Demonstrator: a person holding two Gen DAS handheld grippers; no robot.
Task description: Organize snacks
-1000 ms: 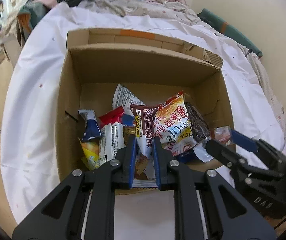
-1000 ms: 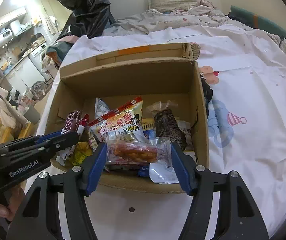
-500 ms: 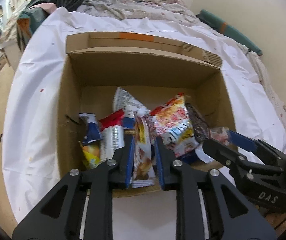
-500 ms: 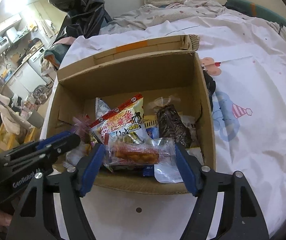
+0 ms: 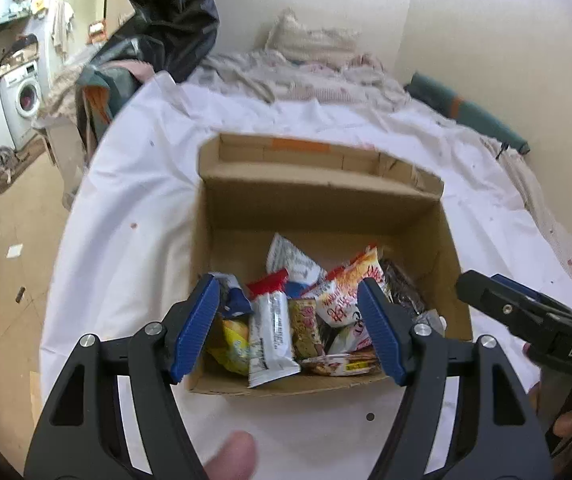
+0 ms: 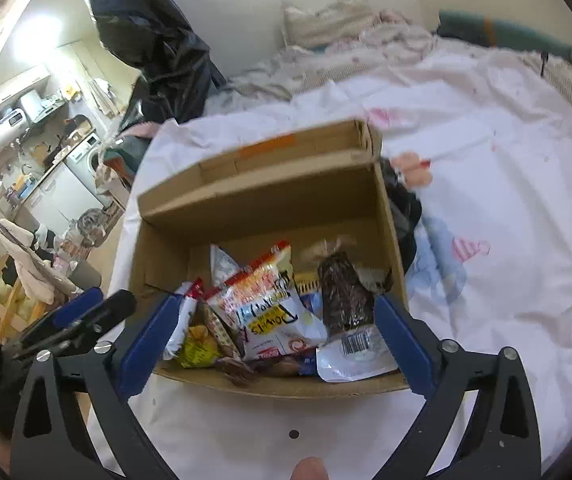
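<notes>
left hand-held gripper [image 5: 287, 328]: wide apart, nothing between the blue pads, hanging above the near edge of the box.
cardboard box [image 5: 321, 200]: on the white bed sheet [image 5: 134, 184], top open, far flap folded back, snacks piled toward the near wall.
blue-white packet [image 5: 232, 300]: far left of the pile, crumpled, just beside the left pad.
yellow packet [image 5: 232, 346]: low at the left, partly under the silver bar.
silver bar wrapper [image 5: 272, 340]: upright-ish, leaning on the near wall, easiest single pick on this side.
brown snack bar [image 5: 305, 328]: thin, wedged between silver bar and red-orange bag.
red-orange bag [image 5: 345, 292]: largest item, lying across the middle, overlaps several others.
dark cake pack [image 6: 343, 294]: right of the bag, tilted against the right wall.
white barcode pouch [image 6: 355, 354]: near right corner, flat, partly over the box rim.
right hand-held gripper [image 6: 276, 340]: also spread wide, empty, over the near edge.
step: likely release done; next pick or tidy in the box.
tip: lower straight over one item only, pinch across the narrow side, avoid catching the overlapping bag.
risk: crinkly film slips; box wall may block the outer finger.
</notes>
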